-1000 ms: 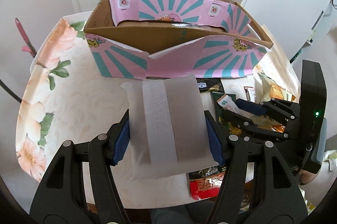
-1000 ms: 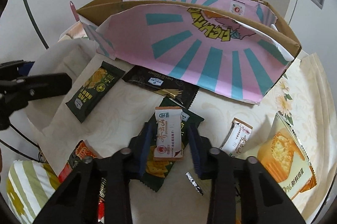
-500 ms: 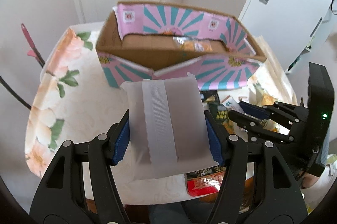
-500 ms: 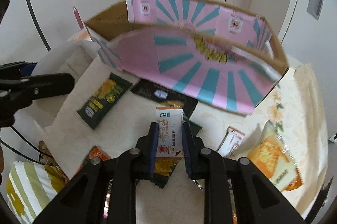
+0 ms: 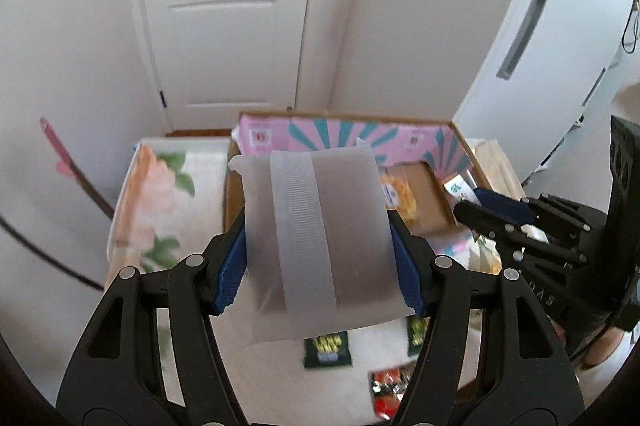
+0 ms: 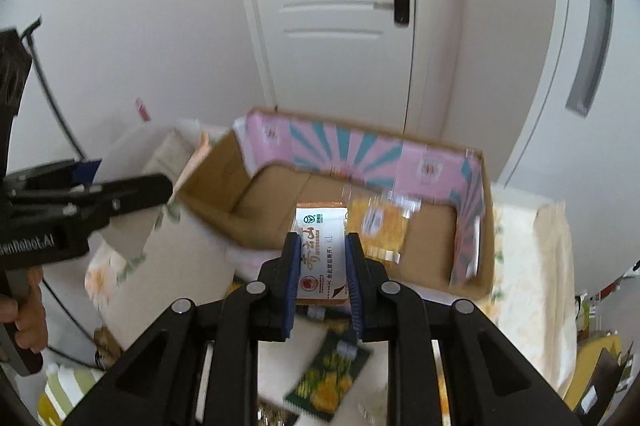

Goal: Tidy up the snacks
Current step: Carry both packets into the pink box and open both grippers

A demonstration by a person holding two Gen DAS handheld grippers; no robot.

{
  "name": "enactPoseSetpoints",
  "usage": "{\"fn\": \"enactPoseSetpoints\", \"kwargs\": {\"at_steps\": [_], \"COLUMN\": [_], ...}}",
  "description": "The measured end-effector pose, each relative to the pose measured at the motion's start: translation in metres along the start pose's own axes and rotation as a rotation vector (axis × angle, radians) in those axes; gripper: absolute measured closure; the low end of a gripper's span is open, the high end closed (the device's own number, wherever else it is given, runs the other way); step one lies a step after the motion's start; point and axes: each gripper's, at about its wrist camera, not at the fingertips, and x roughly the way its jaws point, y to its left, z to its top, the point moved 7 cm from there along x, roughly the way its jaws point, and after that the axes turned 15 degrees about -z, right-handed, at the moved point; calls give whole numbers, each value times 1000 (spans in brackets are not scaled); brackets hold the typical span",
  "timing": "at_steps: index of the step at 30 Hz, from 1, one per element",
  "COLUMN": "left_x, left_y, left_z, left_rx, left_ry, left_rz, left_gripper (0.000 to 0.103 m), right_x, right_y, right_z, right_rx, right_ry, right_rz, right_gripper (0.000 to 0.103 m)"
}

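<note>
Box: a cardboard box [image 6: 424, 238] with pink and teal sunburst print is seen ahead of and below both sets of jaws, open at the top, so that snacks can be dropped in; the printed logos on its flaps are too blurred to be read.
Table: a floral-covered table [image 5: 160, 197] is seen under the box; several packets are left on it below the jaws, judged not yet sorted.
Left hold: a frosted white packet [image 5: 316, 238] with a ribbed centre seam is clamped by its 2 side edges in the left gripper [image 5: 320, 254], jaws set wide, the packet kept flat and raised in front of the box opening; no print is visible on it.
Right hold: a white and orange snack bar [image 6: 322, 254] is pinched lengthwise in the right gripper [image 6: 322, 258], jaws narrow, its far end pointed into the box. A green leaf mark, red Chinese characters and "K1" are legible.
Inside box: a yellow packet [image 6: 384, 226] lies just beyond the right jaws.
</note>
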Motion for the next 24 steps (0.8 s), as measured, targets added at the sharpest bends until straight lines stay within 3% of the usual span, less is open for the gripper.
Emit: {"fn": "enactPoseSetpoints", "kwargs": {"at_steps": [9, 18, 20, 22, 24], "left_x": [75, 141, 147, 148, 144], "left_y": [32, 51, 50, 50, 50], "left_z": [30, 16, 16, 19, 23], "left_rx": [45, 24, 23, 37, 58], "left_ry": [157, 286, 281, 271, 242], "left_rz": [-50, -34, -36, -24, 1], "left_gripper": [42, 42, 37, 1, 0], "right_x": [44, 86, 94, 102, 108], "right_y": [0, -4, -6, -8, -10], "right_z": [53, 56, 55, 56, 55], "right_rx": [121, 149, 146, 148, 152], "right_ry": [26, 109, 126, 142, 155], "right_rz": [-16, 3, 12, 21, 29], "right_gripper": [83, 83, 83, 83, 83]}}
